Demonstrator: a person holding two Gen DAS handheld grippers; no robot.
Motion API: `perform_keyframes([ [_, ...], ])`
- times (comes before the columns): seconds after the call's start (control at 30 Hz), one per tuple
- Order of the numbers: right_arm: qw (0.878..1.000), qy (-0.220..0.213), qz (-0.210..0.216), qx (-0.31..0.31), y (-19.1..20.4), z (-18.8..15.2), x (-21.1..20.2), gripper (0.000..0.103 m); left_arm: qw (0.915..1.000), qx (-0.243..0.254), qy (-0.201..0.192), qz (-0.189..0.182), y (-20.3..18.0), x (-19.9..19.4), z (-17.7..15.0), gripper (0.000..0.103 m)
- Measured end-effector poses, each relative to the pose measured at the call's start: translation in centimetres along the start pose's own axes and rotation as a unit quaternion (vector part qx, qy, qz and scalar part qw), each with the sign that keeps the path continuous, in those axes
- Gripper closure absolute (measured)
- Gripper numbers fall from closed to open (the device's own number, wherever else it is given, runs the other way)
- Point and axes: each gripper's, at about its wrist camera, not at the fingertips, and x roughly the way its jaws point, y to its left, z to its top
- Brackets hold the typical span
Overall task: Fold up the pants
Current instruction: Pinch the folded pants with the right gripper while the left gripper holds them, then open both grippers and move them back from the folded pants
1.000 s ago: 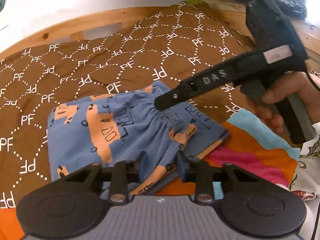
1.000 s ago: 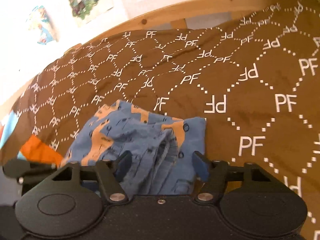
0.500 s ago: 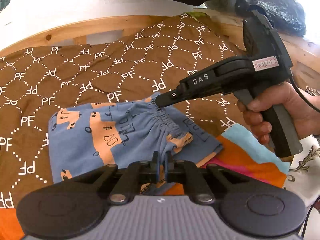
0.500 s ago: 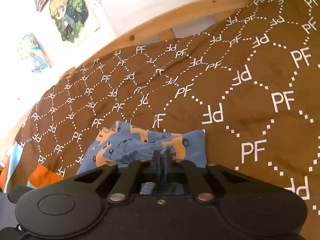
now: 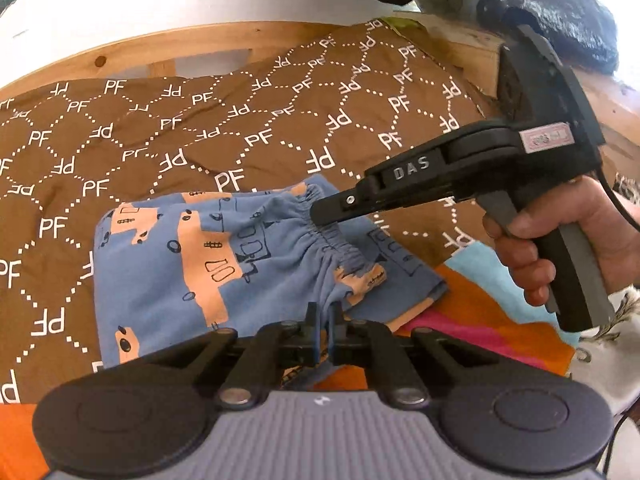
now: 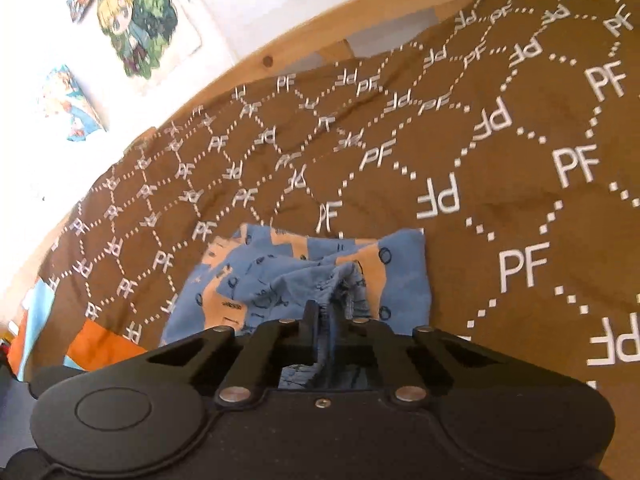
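pants [image 5: 168,272] on bedspread [image 5: 240,128] | headboard [image 5: 132,48] behind | striped cloth [image 5: 480,320] right

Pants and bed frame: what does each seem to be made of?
The blue pants look like soft matte knit fabric, likely cotton: they wrinkle, gather at the elastic waistband and bunch where they are pinched. The bed frame looks like pale, lightly finished wood, probably pine: grain and dark knots show.
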Motion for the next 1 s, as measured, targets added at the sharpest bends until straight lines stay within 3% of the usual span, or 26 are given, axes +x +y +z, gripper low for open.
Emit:
perform_keyframes([
  [0.3,0.999,-0.027,-0.028,-0.009,0.5,0.9,-4.3,0.100,0.9989,-0.007,-0.022,-0.040,-1.1,-0.8,0.7,0.100],
  [0.43,0.998,-0.004,-0.063,-0.027,0.2,0.1,-3.4,0.099,0.9990,0.008,-0.005,-0.044,-1.7,0.3,0.4,0.099],
  [0.5,0.996,0.013,-0.081,-0.036,-0.3,-0.9,-2.4,0.096,0.9988,0.003,0.010,-0.047,-1.5,0.7,0.1,0.096],
  [0.57,0.993,0.007,-0.102,-0.057,-0.1,-1.9,-2.2,0.085,0.9984,-0.015,0.009,-0.055,-1.0,0.1,0.2,0.093],
  [0.6,0.993,-0.001,-0.105,-0.059,0.1,-2.3,-2.6,0.083,0.9981,-0.023,0.002,-0.056,-0.7,-0.5,0.3,0.084],
  [0.63,0.992,-0.007,-0.111,-0.062,0.3,-2.4,-3.0,0.065,0.9980,-0.030,-0.008,-0.055,-0.4,-1.2,0.4,0.060],
  [0.67,0.990,-0.014,-0.119,-0.069,0.6,-2.7,-3.3,0.041,0.9982,-0.036,-0.018,-0.044,-0.1,-1.8,0.5,0.046],
  [0.7,0.987,-0.026,-0.133,-0.082,0.9,-3.0,-3.7,0.031,0.9983,-0.045,-0.031,-0.021,0.2,-2.5,0.6,0.025],
  [0.73,0.984,-0.036,-0.145,-0.098,1.4,-3.2,-4.0,0.020,0.9971,-0.060,-0.047,0.007,0.6,-3.0,0.7,0.018],
  [0.8,0.977,-0.049,-0.163,-0.130,2.5,-3.4,-4.2,0.014,0.9917,-0.089,-0.066,0.065,1.4,-3.5,0.9,0.016],
  [0.87,0.966,-0.067,-0.189,-0.163,3.8,-3.9,-4.0,0.001,0.9805,-0.124,-0.058,0.142,2.5,-3.1,0.7,0.006],
  [0.9,0.961,-0.072,-0.200,-0.174,4.4,-4.2,-3.7,0.001,0.9744,-0.138,-0.047,0.171,3.1,-2.7,0.5,0.003],
  [1.0,0.950,-0.058,-0.214,-0.219,5.7,-5.3,-2.2,0.001,0.9635,-0.170,0.006,0.206,4.6,-1.2,-0.7,0.003],
])
